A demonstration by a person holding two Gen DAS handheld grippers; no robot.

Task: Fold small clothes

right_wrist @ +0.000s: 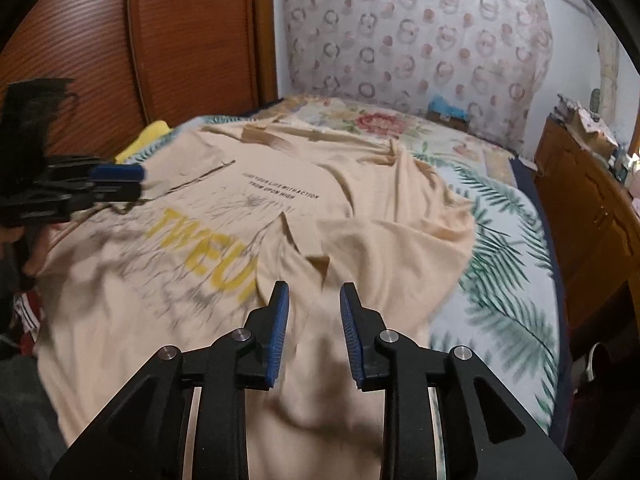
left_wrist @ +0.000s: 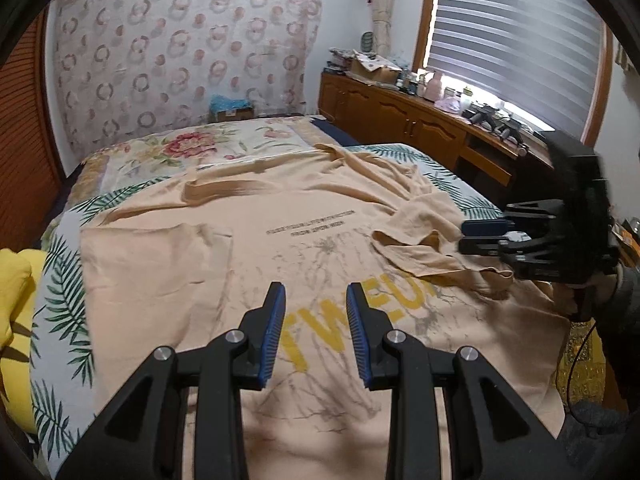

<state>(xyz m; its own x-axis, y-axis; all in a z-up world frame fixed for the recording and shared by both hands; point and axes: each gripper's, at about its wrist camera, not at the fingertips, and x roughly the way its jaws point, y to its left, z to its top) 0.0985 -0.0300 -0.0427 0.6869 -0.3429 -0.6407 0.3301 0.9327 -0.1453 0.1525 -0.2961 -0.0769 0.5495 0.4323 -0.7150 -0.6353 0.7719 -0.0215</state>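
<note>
Shirt: a beige T-shirt [left_wrist: 224, 248] lies spread across the bed [left_wrist: 64, 292], print side up, with the yellow lettering [left_wrist: 360, 320] toward the near edge and the collar toward the far end.
Left sleeve side: looks already turned in; a folded panel [left_wrist: 160, 264] lies flat over the body with a straight edge.
Right sleeve side: a flap [right_wrist: 384, 248] is thrown inward over the chest, covering the end of the lettering, but it sits rumpled and creased, not squared.
Left gripper [left_wrist: 316, 332]: hovers over the lettering with its jaws parted a little and nothing between the pads.
Right gripper [right_wrist: 314, 328]: jaws parted by a small gap above the lower part of the shirt; no cloth is pinched. This view is blurred, so whether a pad brushes the fabric is hard to say.
Done: both side folds appear started, the left one neater.
Left to do: probably smoothing the right flap, then folding the hem up toward the collar.
Other cloth: a yellow piece [left_wrist: 16, 280] lies at the bed's edge, apart from the shirt, not yet handled as far as can be judged.
</note>
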